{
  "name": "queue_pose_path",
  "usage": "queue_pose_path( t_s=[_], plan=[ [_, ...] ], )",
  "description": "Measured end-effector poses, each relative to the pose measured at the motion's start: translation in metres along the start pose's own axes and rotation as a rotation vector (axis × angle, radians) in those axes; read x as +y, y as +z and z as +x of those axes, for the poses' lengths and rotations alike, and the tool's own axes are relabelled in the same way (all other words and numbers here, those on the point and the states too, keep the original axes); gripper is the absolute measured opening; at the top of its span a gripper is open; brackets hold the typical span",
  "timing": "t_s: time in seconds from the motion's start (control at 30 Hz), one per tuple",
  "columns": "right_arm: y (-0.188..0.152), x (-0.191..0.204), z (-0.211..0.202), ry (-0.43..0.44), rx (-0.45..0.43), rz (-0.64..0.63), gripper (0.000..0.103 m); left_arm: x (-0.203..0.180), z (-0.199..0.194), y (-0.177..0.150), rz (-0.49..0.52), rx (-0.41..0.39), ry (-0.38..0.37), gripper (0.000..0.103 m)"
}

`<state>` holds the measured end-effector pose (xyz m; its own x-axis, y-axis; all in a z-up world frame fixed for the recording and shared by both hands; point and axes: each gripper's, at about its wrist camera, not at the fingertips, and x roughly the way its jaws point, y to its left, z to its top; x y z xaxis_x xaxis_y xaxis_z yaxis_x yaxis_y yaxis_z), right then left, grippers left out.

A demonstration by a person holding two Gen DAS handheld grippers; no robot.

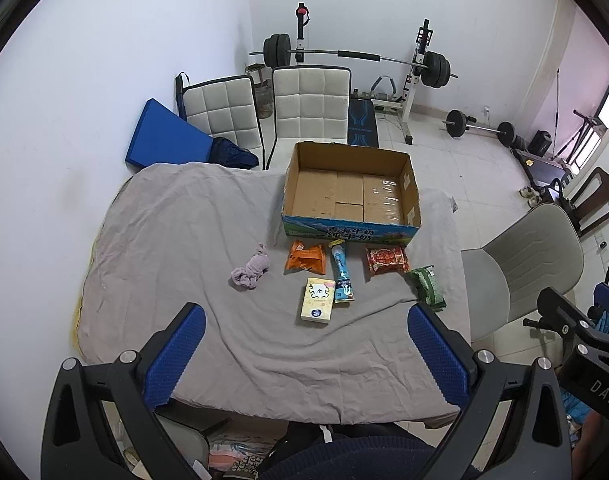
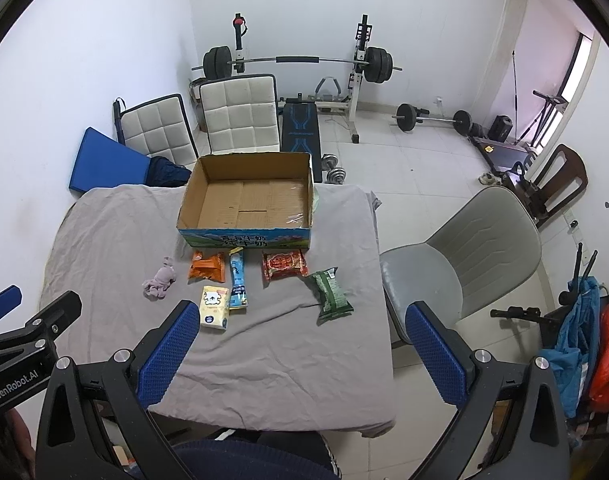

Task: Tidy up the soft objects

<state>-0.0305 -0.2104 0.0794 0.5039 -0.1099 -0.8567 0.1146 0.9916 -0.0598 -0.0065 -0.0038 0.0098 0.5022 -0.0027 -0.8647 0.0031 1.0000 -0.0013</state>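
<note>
An empty cardboard box (image 1: 350,190) (image 2: 248,200) stands at the far side of the grey-clothed table (image 1: 176,232) (image 2: 116,232). In front of it lie a lilac cloth toy (image 1: 251,271) (image 2: 159,279), an orange packet (image 1: 306,260) (image 2: 207,267), a blue tube pack (image 1: 341,276) (image 2: 237,279), a yellow tissue pack (image 1: 318,302) (image 2: 215,306), a red packet (image 1: 386,260) (image 2: 284,265) and a green packet (image 1: 427,288) (image 2: 329,291). My left gripper (image 1: 306,354) and right gripper (image 2: 304,350) are both open and empty, held above the table's near edge.
Two white padded chairs (image 1: 308,104) and a blue mat (image 1: 164,136) stand behind the table. A grey chair (image 2: 464,260) sits to the right. A barbell rack (image 2: 300,64) and weights are at the back wall.
</note>
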Motion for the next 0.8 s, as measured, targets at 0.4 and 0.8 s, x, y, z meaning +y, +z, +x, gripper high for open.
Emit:
queue_pose_path(
  t_s=[0.4,0.8],
  plan=[
    [0.001,-0.001,0.001,-0.004,0.009,0.007,0.103,-0.002,0.004,0.004,0.002,0.002,-0.011,0.103],
    [0.003,0.002,0.005,0.003,0.013,0.004,0.103,0.004,0.010,0.006,0.002,0.000,-0.006,0.103]
  ],
)
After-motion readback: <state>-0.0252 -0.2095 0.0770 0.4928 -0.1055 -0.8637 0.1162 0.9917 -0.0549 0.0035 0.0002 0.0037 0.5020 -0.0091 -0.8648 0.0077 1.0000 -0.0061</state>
